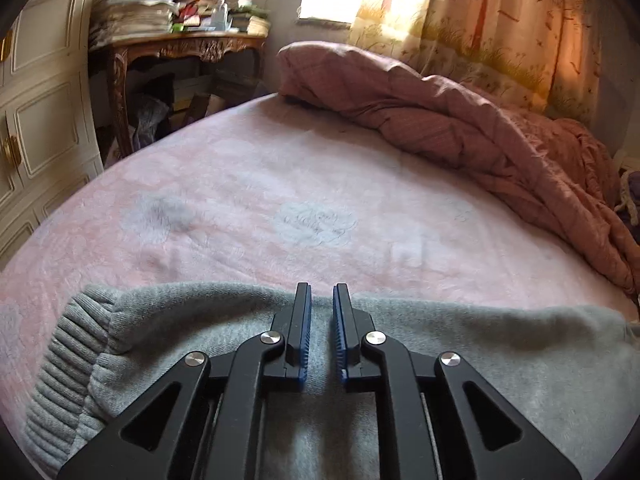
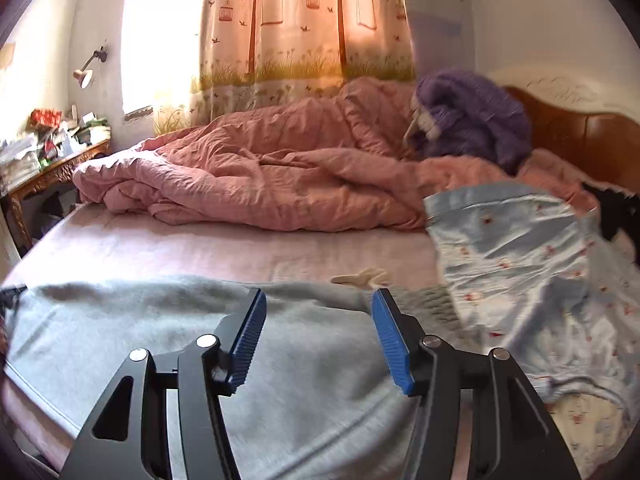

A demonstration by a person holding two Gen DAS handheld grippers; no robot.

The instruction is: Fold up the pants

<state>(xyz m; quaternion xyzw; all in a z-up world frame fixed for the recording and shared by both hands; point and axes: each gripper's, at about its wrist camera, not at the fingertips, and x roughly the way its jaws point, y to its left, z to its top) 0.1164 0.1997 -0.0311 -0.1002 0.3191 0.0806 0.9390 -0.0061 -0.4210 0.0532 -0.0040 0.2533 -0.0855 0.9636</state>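
Grey fleece pants (image 1: 460, 344), ribbed cuff (image 1: 68, 360)

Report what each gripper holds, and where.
Nothing is held. The left gripper stands slightly apart and the right gripper wide, both above the grey pants.

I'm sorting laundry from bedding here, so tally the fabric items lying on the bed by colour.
Grey: 1, the pants
Dusty pink: 1, the bunched quilt
Light blue with small red prints: 1, the cloth
Purple: 1, the fuzzy item by the headboard
Total: 4, all on the pale pink bed cover.
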